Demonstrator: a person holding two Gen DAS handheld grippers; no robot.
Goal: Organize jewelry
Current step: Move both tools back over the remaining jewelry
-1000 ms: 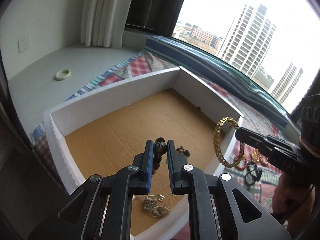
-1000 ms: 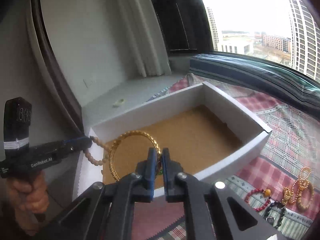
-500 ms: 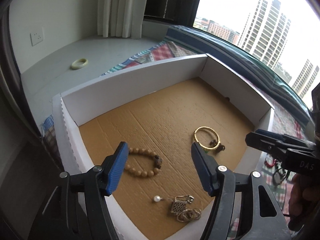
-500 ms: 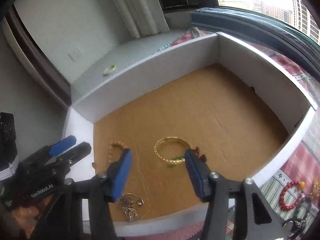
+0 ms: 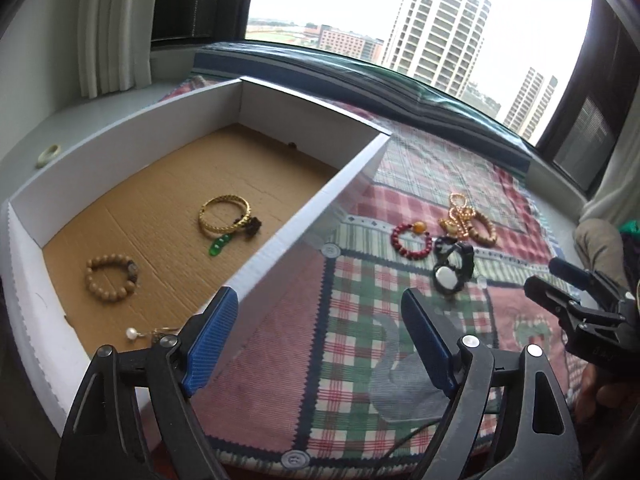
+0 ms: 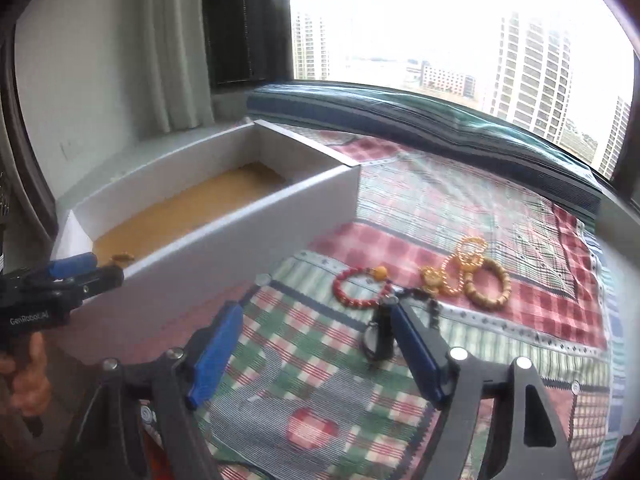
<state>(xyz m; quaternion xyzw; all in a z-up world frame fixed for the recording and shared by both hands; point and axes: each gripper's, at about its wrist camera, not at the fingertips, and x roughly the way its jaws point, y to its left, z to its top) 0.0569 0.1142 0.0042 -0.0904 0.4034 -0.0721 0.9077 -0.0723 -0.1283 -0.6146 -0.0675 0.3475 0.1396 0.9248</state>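
A white box (image 5: 304, 220) with a brown cardboard floor holds a wooden bead bracelet (image 5: 112, 278), a gold bangle (image 5: 222, 214) with a green charm, and a pearl earring (image 5: 132, 334). On the plaid cloth to its right lie a red bead bracelet (image 5: 412, 238), a black watch (image 5: 452, 268), gold bead strands (image 5: 460, 216) and a wooden bangle (image 6: 488, 290). My left gripper (image 5: 320, 344) is open and empty by the box's near wall. My right gripper (image 6: 312, 350) is open and empty above the cloth, near the watch (image 6: 378, 334) and the red bracelet (image 6: 362, 290).
A pale ring (image 5: 48, 156) lies on the grey sill left of the box. A dark cushion (image 6: 440, 120) runs along the window at the back. The plaid cloth (image 5: 340, 380) covers the surface around the box.
Both grippers opened, dropping the wooden bracelet and gold bangle into the box, then pulled back and swung right toward the jewelry on the cloth.
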